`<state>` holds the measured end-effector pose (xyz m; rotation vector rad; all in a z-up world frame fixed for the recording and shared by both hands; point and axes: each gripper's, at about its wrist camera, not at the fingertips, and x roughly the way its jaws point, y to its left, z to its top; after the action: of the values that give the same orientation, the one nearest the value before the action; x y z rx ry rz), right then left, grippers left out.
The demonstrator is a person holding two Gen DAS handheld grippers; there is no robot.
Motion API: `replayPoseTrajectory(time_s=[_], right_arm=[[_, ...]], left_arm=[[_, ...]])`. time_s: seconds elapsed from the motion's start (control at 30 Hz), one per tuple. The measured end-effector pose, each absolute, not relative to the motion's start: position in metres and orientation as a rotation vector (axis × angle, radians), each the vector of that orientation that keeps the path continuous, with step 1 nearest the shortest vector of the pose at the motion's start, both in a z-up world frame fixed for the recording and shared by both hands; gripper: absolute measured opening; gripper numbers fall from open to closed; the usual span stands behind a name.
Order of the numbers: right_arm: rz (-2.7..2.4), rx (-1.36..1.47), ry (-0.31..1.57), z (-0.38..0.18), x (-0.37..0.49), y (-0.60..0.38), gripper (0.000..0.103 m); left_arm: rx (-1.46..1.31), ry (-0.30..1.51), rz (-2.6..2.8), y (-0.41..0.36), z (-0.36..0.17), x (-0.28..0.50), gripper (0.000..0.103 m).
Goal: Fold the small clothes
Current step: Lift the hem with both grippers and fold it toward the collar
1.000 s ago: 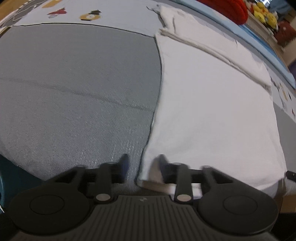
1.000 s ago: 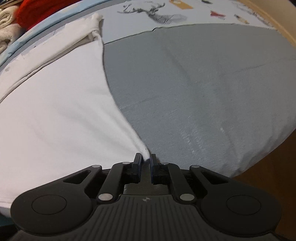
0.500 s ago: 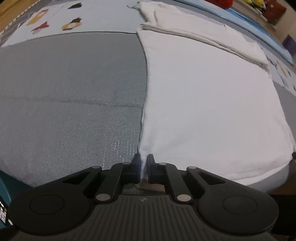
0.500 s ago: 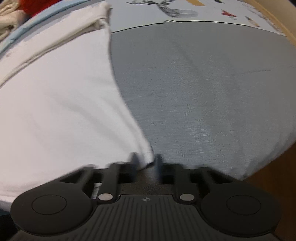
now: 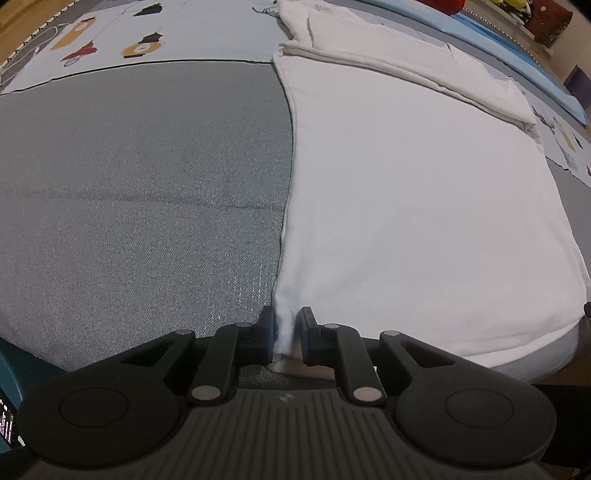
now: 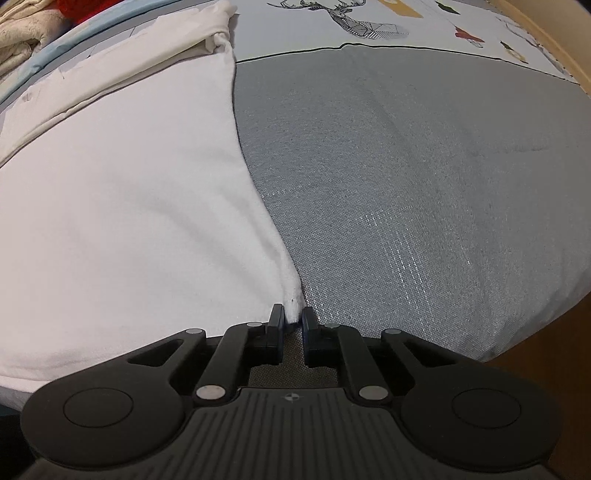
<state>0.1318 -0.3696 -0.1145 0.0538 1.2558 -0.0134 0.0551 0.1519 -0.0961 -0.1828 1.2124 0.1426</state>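
A white garment [image 5: 406,184] lies flat on a grey cushion [image 5: 140,192], its far part folded over itself. My left gripper [image 5: 284,325] is shut on the garment's near left corner at the cushion's front edge. In the right wrist view the same white garment [image 6: 122,206] fills the left half. My right gripper [image 6: 293,323] is shut on its near right corner, the cloth pinched between the jaws just above the grey cushion [image 6: 424,184].
A pale printed sheet [image 5: 147,33] with small cartoon figures lies beyond the cushion; a deer drawing [image 6: 354,22] shows on it. Red and cream fabric [image 6: 22,40] is piled at the far left. The cushion's front edge drops to wooden floor [image 6: 569,387].
My left gripper was open beside the near left corner, then closed on it. My right gripper has stayed shut on the near right corner with a slight shift forward.
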Motion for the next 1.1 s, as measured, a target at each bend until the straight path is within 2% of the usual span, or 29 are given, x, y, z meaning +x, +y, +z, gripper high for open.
replayPoseTrajectory(time_s=[1.1], right_arm=[[0.004, -0.011, 1.225, -0.112, 0.125, -0.364, 0.011]], left_arm=[[-0.16, 1.216, 0.144, 0.148, -0.093, 0.052, 0.015]])
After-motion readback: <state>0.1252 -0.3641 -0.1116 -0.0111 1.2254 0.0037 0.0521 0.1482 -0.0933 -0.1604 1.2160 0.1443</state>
